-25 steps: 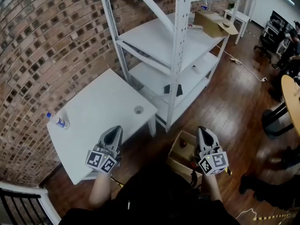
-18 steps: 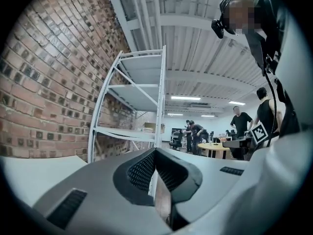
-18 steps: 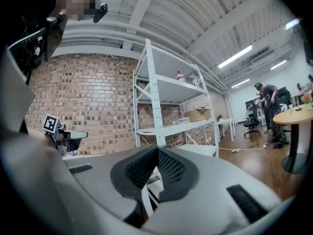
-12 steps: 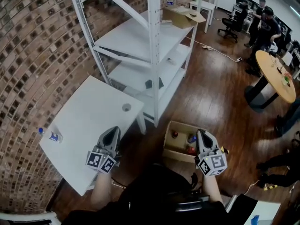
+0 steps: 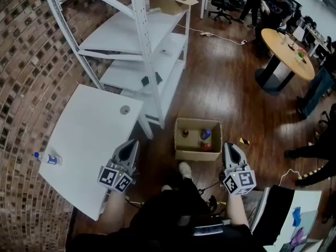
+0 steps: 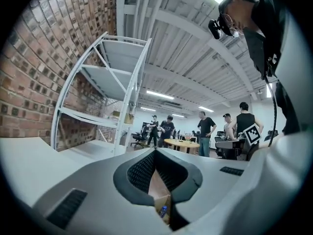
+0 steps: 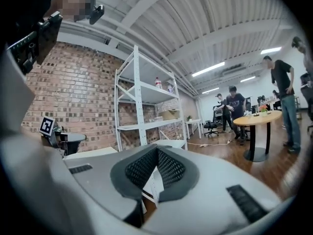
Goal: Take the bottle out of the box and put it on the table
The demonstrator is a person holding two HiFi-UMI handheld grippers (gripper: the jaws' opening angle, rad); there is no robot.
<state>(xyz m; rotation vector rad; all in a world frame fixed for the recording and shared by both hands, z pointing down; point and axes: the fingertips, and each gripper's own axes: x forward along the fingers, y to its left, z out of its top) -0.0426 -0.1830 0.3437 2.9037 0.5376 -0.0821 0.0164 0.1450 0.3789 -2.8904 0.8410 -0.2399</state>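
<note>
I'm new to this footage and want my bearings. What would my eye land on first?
The open cardboard box on the dark wooden floor at centre, with a few bottles inside. At left, a white table by the brick wall carries a lone bottle near its left edge; the left tool and right tool, both shut and empty, show at the bottom.

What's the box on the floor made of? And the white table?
The box looks like cardboard: dull brown with thin, plain walls. The table has a smooth, matte white top, maybe laminated board or painted metal; I can't tell which from here.
</note>
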